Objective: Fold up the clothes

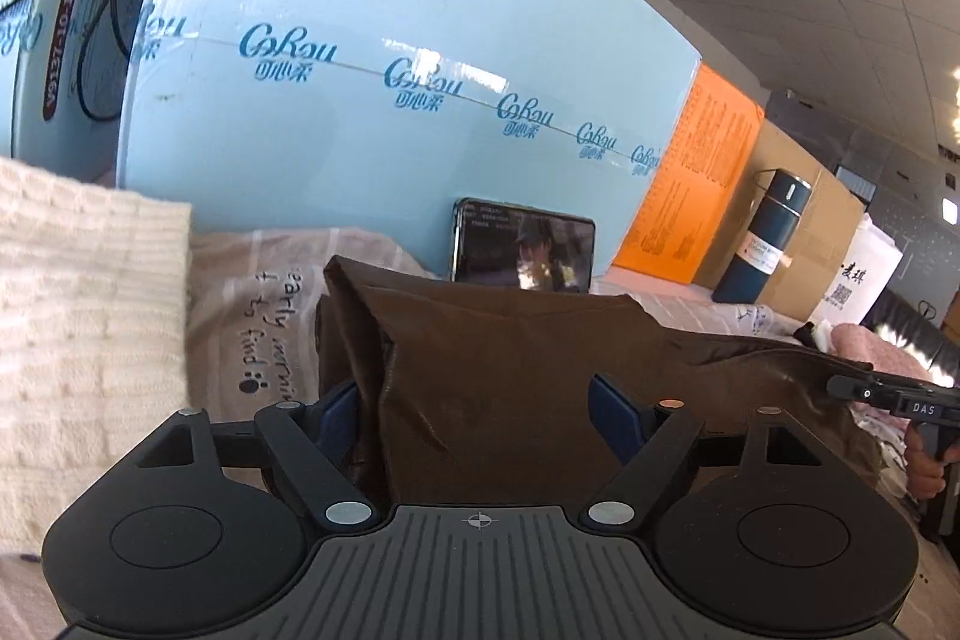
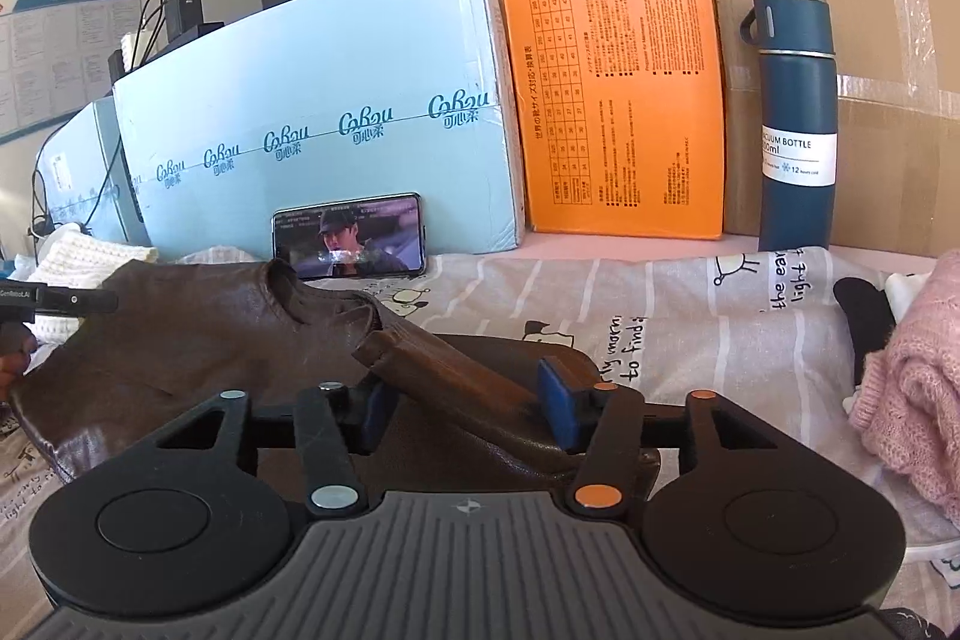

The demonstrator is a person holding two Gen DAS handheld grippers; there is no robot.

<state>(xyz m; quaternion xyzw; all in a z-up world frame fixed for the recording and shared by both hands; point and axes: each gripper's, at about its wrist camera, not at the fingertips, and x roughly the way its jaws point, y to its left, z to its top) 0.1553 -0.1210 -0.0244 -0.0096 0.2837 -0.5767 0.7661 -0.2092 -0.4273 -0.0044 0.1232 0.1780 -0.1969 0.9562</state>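
Brown leather-look garment (image 2: 198,358) is lying partly folded between both tongs, left tongs (image 1: 480,406) and right tongs (image 2: 468,400) standing wide, gripping nothing; pink knit (image 2: 912,400) beside is waiting.

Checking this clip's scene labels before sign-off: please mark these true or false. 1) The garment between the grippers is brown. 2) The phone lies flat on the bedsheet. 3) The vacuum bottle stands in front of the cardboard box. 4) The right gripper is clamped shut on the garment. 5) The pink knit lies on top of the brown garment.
1) True: the brown garment lies on the printed bedsheet.
2) False: the phone is propped upright against the light blue box.
3) True: the vacuum bottle stands before the cardboard box.
4) False: the right gripper is open, its pads off the fabric.
5) False: the pink knit lies apart, at the right.
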